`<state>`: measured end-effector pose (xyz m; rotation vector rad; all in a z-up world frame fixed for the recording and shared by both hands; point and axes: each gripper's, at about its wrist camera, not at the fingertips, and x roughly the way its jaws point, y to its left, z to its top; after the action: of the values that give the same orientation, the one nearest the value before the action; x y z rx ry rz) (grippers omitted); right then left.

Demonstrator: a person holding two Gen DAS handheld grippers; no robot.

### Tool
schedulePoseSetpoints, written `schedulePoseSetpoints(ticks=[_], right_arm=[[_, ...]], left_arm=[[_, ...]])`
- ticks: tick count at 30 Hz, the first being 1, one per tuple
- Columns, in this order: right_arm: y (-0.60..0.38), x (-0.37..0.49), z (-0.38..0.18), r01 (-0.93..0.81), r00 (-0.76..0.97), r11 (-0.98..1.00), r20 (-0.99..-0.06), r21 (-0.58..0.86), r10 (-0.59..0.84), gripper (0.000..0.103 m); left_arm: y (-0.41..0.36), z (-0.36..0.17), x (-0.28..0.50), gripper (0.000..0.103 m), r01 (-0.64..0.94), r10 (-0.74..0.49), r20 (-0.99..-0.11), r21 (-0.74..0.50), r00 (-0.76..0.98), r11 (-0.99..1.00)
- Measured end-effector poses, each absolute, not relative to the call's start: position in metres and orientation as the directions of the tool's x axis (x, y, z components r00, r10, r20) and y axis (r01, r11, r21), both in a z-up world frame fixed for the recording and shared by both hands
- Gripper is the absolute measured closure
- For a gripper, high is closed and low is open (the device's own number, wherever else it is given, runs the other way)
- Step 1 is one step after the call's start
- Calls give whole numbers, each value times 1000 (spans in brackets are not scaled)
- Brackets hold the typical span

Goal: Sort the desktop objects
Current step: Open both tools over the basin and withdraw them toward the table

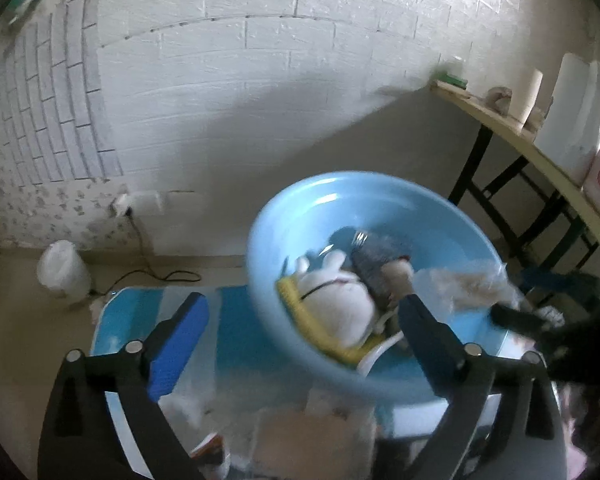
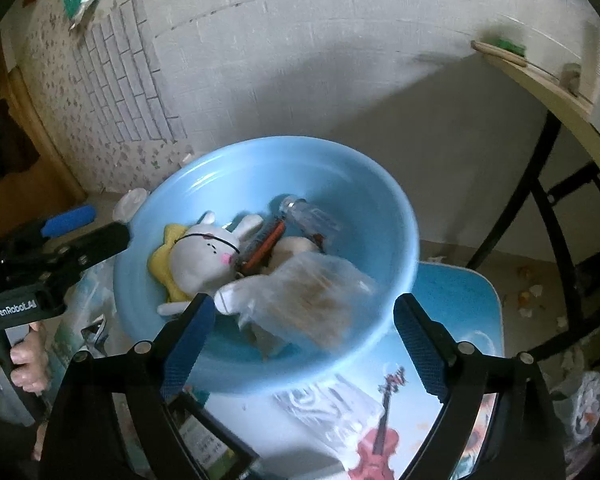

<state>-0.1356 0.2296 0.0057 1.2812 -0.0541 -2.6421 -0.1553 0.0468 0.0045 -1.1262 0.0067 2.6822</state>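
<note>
Clutter rings the light-blue basin (image 2: 204, 200) on every side. It sits on a small table (image 2: 460, 292) with a blue printed top showing a red violin (image 2: 380, 444), and clear plastic wrapping (image 2: 332, 404) lies on that top just in front of the basin. Behind stands a white brick-pattern wall (image 1: 260, 60); at its foot are a wall socket with a black cable (image 1: 140, 236) and a white jug (image 1: 62, 272) on the floor. To the right a wooden-topped side table (image 1: 540, 148) on black legs carries a paper roll (image 1: 528, 96) and white containers.

Inside the basin a white plush rabbit (image 2: 204, 256) lies on its back on something yellow (image 2: 160, 260), its long axis running from the ears, toward the far wall, to the feet at the near rim. Beside it an orange-and-black brush-like object (image 2: 264, 248), too blurred to name, runs diagonally up to the right, and a clear bottle (image 2: 308, 216) lies tilted with its cap toward the upper left. A blurred clear bag (image 2: 312, 300) with brownish contents covers the near right part of the pile.

The right gripper (image 2: 300, 320) hovers above the near rim with jaws spread wide and nothing clamped; the bag shows between them without touching the pads. The left gripper (image 1: 304, 320) stands equally wide, straddling the basin's left rim, with one finger (image 1: 180, 344) outside over the table and the other over the contents, holding nothing. A hand (image 2: 26, 360) grasps its handle.
</note>
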Motion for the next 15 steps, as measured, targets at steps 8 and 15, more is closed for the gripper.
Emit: schedulePoseSetpoints(ticks=[8, 15], right_arm=[[254, -96, -12, 123, -584, -982, -790, 142, -187, 6], [260, -68, -34, 126, -547, -979, -812, 160, -203, 1]], left_arm=[[19, -14, -121, 0, -169, 188, -731, -101, -656, -980], [7, -30, -99, 0, -148, 176, -749, -105, -639, -983]])
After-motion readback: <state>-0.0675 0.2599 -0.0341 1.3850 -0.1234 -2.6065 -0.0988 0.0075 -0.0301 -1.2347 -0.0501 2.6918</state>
